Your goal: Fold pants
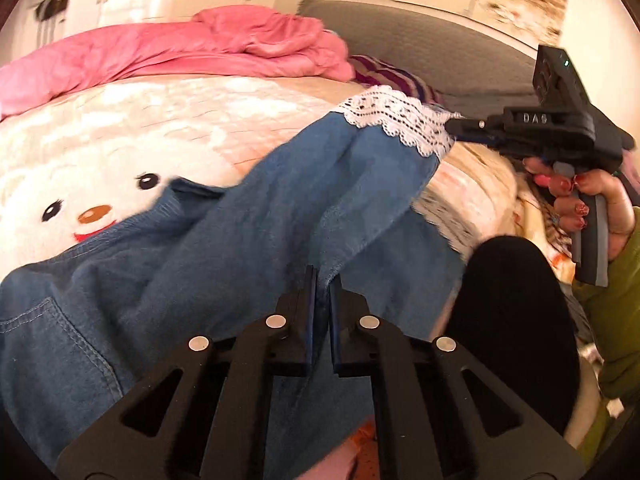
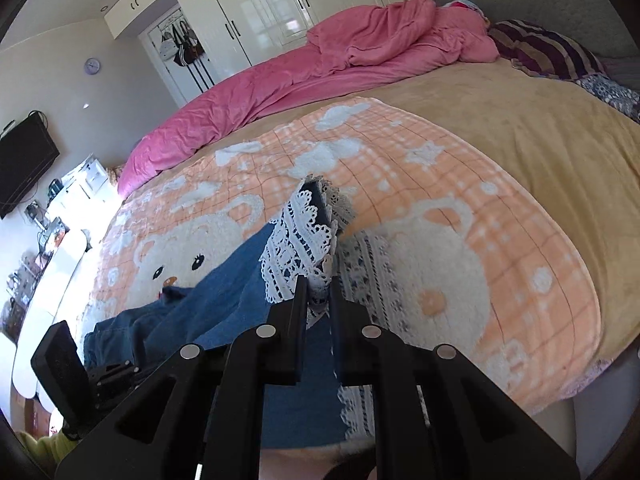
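Blue denim pants [image 1: 248, 216] with white lace hems [image 1: 396, 120] are held up over the bed. My left gripper [image 1: 323, 280] is shut on the denim edge of a leg. My right gripper [image 2: 318, 288] is shut on the lace hem [image 2: 304, 248]; in the left wrist view it shows at the right [image 1: 454, 126], pinching the lace. In the right wrist view the pants [image 2: 208, 300] trail down left to the waist on the blanket, with the left gripper's body [image 2: 60, 372] at lower left.
The bed has an orange-and-white bear blanket [image 2: 460, 240], a tan sheet [image 2: 540, 120], a pink duvet [image 2: 320, 64] along the far side and a striped pillow [image 2: 548, 48]. A black object [image 1: 516, 320] is close at lower right. Wardrobes and cluttered desk stand left.
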Motion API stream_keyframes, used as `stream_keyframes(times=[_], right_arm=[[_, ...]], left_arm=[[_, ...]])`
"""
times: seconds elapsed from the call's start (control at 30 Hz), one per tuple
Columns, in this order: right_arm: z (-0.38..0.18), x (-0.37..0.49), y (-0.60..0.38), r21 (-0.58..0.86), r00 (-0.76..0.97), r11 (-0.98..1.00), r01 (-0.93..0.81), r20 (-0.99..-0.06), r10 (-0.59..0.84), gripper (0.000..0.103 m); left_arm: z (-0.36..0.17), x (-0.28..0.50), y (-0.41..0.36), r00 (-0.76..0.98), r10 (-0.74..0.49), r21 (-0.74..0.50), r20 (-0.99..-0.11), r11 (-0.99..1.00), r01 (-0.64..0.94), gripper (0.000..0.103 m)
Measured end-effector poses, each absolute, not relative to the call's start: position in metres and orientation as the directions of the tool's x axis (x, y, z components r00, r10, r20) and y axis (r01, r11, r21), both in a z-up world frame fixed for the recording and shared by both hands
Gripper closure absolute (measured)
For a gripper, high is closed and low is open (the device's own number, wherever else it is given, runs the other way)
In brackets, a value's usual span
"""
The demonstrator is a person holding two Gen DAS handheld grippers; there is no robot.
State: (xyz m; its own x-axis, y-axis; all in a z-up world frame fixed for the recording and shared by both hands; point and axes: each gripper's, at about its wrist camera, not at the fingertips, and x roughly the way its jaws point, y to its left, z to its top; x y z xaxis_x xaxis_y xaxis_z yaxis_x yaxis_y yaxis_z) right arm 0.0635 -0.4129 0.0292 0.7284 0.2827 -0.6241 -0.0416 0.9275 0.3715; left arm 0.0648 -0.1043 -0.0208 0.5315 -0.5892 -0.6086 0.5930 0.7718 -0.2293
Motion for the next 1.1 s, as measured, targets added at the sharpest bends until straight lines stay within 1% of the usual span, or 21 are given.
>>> stream_keyframes(times=[0.17, 0.23, 0.27, 0.37, 0.6, 0.67, 0.7, 0.73, 0.77, 0.8, 0.87, 0.93, 1.03, 1.1], right_arm=[[0.008, 0.041, -0.430, 0.374, 0.662, 0.927, 0.011, -0.698, 0.274, 0.093], [-0.005, 0.036, -0.434, 0.373, 0.626, 0.928, 0.022, -0.729, 0.277, 0.093], [-0.010, 0.036, -0.435, 0.378, 0.616, 0.925, 0.029, -0.736, 0.282, 0.093], [-0.021, 0.033, -0.437, 0.366, 0.595, 0.929, 0.048, -0.758, 0.267, 0.093], [-0.027, 0.031, -0.439, 0.314, 0.565, 0.948, 0.055, -0.792, 0.229, 0.092], [-0.032, 0.034, -0.439, 0.281, 0.546, 0.958, 0.063, -0.813, 0.202, 0.089], [-0.032, 0.033, -0.439, 0.256, 0.540, 0.964, 0.077, -0.823, 0.176, 0.080], [-0.031, 0.030, -0.441, 0.236, 0.545, 0.968, 0.082, -0.824, 0.154, 0.077], [-0.027, 0.028, -0.442, 0.228, 0.560, 0.970, 0.083, -0.816, 0.144, 0.077], [-0.021, 0.024, -0.444, 0.238, 0.584, 0.968, 0.082, -0.798, 0.147, 0.077], [-0.009, 0.021, -0.443, 0.269, 0.621, 0.961, 0.057, -0.763, 0.177, 0.072], [0.001, 0.027, -0.429, 0.276, 0.638, 0.961, -0.021, -0.736, 0.225, 0.065], [-0.002, 0.046, -0.402, 0.239, 0.603, 0.967, -0.087, -0.760, 0.242, 0.062], [-0.021, 0.064, -0.391, 0.214, 0.527, 0.974, -0.080, -0.820, 0.223, 0.060]], left_arm=[[-0.019, 0.047, -0.114, 0.498, -0.599, -0.179, -0.627, 0.733, 0.656, 0.101], [-0.021, 0.040, -0.118, 0.501, -0.585, -0.146, -0.637, 0.730, 0.667, 0.101], [-0.023, 0.037, -0.121, 0.502, -0.574, -0.131, -0.647, 0.732, 0.668, 0.101], [-0.026, 0.033, -0.125, 0.482, -0.568, -0.135, -0.667, 0.728, 0.672, 0.101], [-0.037, 0.025, -0.136, 0.447, -0.548, -0.104, -0.707, 0.706, 0.701, 0.101], [-0.045, 0.027, -0.138, 0.428, -0.530, -0.104, -0.732, 0.707, 0.699, 0.101], [-0.048, 0.027, -0.139, 0.425, -0.521, -0.096, -0.740, 0.708, 0.700, 0.101], [-0.050, 0.028, -0.140, 0.422, -0.514, -0.090, -0.747, 0.707, 0.701, 0.101], [-0.052, 0.028, -0.139, 0.421, -0.510, -0.088, -0.750, 0.708, 0.701, 0.101], [-0.052, 0.029, -0.138, 0.418, -0.512, -0.093, -0.750, 0.708, 0.700, 0.101], [-0.053, 0.031, -0.136, 0.414, -0.515, -0.101, -0.750, 0.708, 0.699, 0.101], [-0.054, 0.032, -0.136, 0.410, -0.516, -0.104, -0.752, 0.707, 0.699, 0.101], [-0.058, 0.032, -0.138, 0.408, -0.506, -0.097, -0.760, 0.710, 0.698, 0.101], [-0.059, 0.033, -0.139, 0.407, -0.504, -0.099, -0.762, 0.712, 0.695, 0.101]])
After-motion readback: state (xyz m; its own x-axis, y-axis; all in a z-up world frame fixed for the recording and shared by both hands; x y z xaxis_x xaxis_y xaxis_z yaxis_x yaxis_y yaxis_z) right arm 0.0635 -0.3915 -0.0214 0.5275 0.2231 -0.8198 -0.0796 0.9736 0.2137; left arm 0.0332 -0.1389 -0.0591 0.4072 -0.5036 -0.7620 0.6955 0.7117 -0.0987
